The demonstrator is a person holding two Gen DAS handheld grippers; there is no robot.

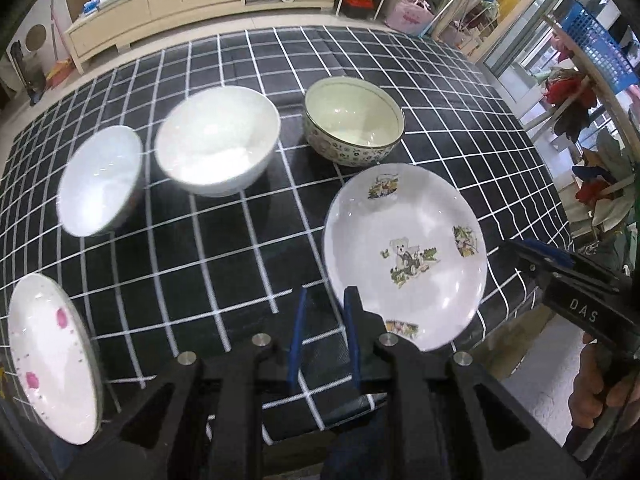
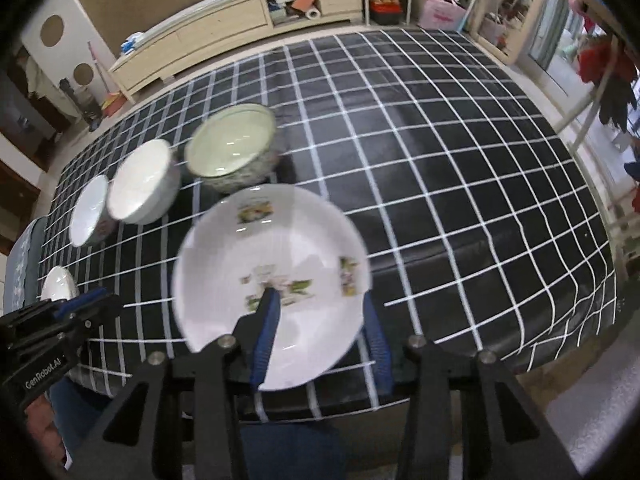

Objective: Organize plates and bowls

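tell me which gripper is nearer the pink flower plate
Left. The left gripper sits just right of the pink flower plate; the right gripper is farther off, at the bear plate.

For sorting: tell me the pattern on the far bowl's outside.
Small dark floral print on cream, on the patterned bowl; left wrist view shows it best.

Plates and bowls on the checked worktop

A bear-printed plate point(image 2: 272, 280) is seen nearest; three bowls behind — patterned point(image 1: 354, 122), white point(image 1: 216, 140), small white point(image 1: 98, 182); a pink-flowered plate point(image 1: 52, 356) lies at left.
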